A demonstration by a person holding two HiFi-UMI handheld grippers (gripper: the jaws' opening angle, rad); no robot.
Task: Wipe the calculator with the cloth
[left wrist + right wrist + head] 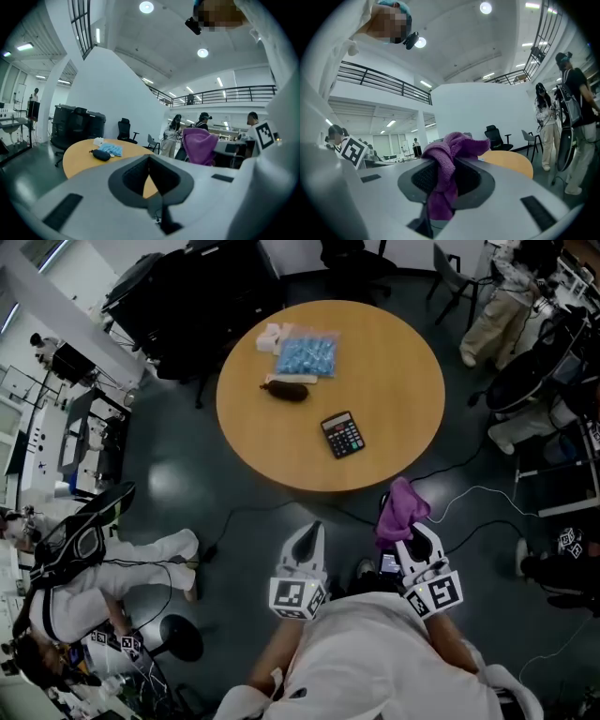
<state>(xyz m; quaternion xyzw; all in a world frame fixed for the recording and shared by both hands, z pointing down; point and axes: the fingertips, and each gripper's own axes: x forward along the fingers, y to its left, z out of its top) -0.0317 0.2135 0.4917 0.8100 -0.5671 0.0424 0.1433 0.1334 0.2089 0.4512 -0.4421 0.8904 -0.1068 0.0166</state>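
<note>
Tabletop (394, 381), round and wood-coloured, stands on a dark floor (187, 474) crossed by cables (469, 491). The calculator (342, 435) lies flat at 5 o'clock from its centre, with a dark pouch (286, 389) at 9 o'clock and a blue packet (307, 354) at 11. Black cases (197, 296) stand beyond the rim at 10 o'clock and a person (497, 306) at 2. Off the rim at 6 o'clock, the left gripper (309, 535) has its jaws pressed together on nothing. The right gripper (410, 538) has its jaws clamped on the purple cloth (401, 510).
</note>
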